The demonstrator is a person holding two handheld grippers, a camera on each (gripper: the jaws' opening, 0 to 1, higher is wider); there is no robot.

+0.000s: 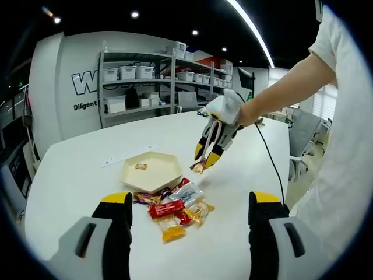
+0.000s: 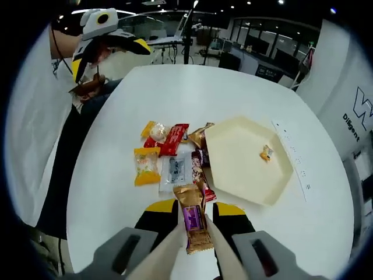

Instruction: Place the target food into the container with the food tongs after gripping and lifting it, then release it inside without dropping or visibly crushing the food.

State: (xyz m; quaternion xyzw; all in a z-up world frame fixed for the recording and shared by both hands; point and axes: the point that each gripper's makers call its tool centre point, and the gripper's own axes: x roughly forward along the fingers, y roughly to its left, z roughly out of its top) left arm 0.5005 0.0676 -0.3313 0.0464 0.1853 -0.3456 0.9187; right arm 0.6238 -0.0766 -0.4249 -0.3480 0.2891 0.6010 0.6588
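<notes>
A white strip (image 2: 293, 156) is laid flat near the table (image 2: 175, 87) edge; shelving (image 1: 145, 81) stocked with white bins (image 1: 128, 72) is seen beyond.

the surface (image 2: 175, 87) under my claws is smooth and white with a soft sheen, and the hexagonal tray (image 2: 247, 153) on it looks like matt cream plastic. the snack packets (image 2: 169, 153) are glossy crinkled foil and clear film, and the purple-and-gold packet (image 2: 194, 224) pinched between my pale tongs (image 2: 224, 265) shines the same way. my right claw (image 1: 205, 158) has hard yellow and black plastic tips on a smooth white shell, and my left claw (image 1: 189, 219) looks alike with grey matt housings.
</notes>
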